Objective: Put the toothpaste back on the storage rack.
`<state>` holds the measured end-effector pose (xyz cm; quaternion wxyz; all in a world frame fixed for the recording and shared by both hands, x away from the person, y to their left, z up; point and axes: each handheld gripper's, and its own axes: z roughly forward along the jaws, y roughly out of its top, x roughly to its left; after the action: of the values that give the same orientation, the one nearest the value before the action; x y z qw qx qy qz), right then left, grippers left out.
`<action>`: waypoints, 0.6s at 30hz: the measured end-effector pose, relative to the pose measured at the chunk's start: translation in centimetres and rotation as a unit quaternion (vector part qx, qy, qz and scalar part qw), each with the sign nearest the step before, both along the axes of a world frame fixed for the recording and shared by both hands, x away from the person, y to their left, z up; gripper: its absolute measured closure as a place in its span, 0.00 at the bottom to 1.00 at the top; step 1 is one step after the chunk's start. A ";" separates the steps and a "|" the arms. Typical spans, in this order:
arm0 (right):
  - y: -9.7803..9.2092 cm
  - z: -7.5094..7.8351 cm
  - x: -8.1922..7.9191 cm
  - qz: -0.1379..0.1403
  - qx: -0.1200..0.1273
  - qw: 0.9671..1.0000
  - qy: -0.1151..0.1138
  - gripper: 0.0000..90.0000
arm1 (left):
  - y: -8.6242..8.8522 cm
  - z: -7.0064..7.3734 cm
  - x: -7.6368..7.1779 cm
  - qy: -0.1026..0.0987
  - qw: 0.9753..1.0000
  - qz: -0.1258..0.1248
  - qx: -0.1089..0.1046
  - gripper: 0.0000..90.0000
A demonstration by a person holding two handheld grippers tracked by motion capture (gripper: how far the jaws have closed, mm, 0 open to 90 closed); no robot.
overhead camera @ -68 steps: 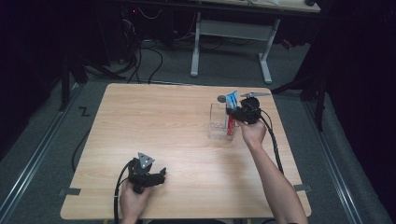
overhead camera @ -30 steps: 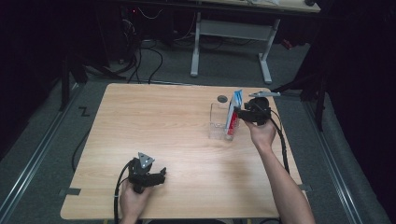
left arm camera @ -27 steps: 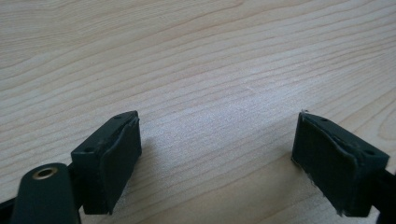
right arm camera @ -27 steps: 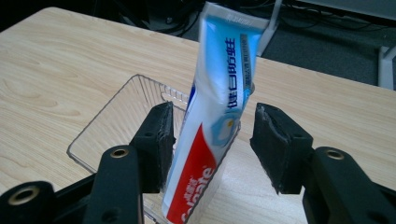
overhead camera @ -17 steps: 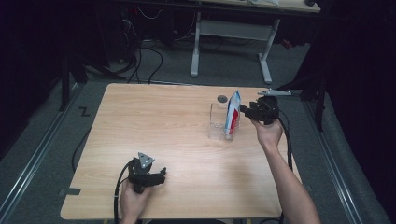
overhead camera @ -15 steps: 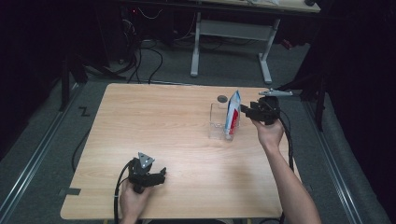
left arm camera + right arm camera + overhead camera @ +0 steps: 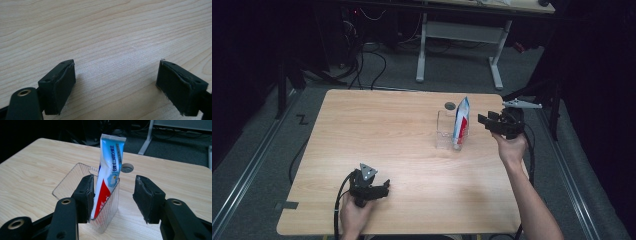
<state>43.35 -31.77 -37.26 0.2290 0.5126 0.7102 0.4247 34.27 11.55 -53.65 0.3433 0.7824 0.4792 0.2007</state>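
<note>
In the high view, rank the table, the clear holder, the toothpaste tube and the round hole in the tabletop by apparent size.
1. Table
2. Clear holder
3. Toothpaste tube, close to the holder in size, so that pair is unsure
4. Round hole

We see light wooden table (image 7: pixel 377 130) on grey carpet floor (image 7: pixel 257 150). Behind it stands white-legged desk (image 7: pixel 462 35), with black cables (image 7: pixel 372 60) lying on floor near it. Metal rail (image 7: pixel 247 165) runs along table's left side. Room around is dark.
</note>
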 end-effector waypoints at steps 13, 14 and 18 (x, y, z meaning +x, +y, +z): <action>-1.2 -0.2 -2.8 0.006 0.031 0.999 -0.009 0.57 | 0.0 0.0 0.0 0.000 1.000 0.000 0.000 0.18; -1.3 -0.2 -3.0 0.006 0.032 0.999 -0.010 0.57 | 0.0 0.0 0.0 0.000 1.000 0.000 0.000 0.18; -1.7 -0.2 -3.8 0.005 0.038 0.999 -0.015 0.57 | 0.0 0.0 0.0 0.000 1.000 -0.001 0.000 0.18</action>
<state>39.58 -33.47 -37.46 0.2172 0.5111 0.6926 0.4603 34.24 11.57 -53.65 0.3433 0.7828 0.4787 0.2006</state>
